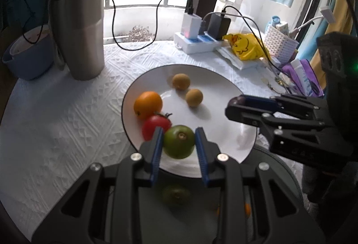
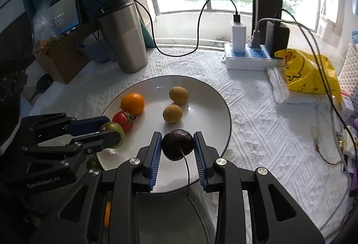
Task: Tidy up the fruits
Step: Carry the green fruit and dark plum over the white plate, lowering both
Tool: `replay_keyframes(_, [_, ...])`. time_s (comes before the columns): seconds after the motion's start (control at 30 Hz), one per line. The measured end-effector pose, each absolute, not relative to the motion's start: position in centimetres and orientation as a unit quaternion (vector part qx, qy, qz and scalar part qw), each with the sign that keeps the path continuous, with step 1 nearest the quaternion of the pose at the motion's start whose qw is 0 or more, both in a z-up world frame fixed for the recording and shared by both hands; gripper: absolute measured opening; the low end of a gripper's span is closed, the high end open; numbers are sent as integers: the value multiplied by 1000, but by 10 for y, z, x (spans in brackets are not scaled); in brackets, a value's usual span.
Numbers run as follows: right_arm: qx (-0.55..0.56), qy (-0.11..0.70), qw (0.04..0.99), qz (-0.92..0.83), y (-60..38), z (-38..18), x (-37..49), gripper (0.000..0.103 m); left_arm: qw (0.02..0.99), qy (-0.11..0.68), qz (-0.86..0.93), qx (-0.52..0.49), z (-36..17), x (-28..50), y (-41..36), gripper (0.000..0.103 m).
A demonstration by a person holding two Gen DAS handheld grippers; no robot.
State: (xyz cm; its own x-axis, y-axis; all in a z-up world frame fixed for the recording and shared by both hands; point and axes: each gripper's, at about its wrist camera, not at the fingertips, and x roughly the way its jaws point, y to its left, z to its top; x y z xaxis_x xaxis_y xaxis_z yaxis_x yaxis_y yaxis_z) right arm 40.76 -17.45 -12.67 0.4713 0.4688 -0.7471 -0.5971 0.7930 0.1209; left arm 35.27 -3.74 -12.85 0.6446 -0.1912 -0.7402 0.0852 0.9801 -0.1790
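Left gripper [image 1: 179,143] clamped on round green fruit [image 1: 178,142] above 6 o'clock rim of round white plate [image 1: 223,132]. Red tomato [image 1: 154,125] touching orange citrus [image 1: 148,104] at 9 o'clock. Two tan-brown fruits [image 1: 181,81] toward 12 o'clock. Right gripper [image 1: 235,107] at 3 o'clock.

left claw [image 1: 179,143]: clamped on fruit | right claw [image 2: 177,145]: clamped on fruit

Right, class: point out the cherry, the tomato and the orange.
cherry [image 2: 177,144], right wrist view, middle of its dark skin.
tomato [image 2: 120,121], right wrist view, its red side.
orange [image 1: 148,104], left wrist view, centre of its peel.
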Motion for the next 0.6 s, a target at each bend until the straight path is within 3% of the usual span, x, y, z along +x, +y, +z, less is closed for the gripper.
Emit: replay_keyframes(0.6, [-83, 410, 857, 301, -169, -129, 411, 31, 901, 424, -65, -67, -132, 348, -35, 34])
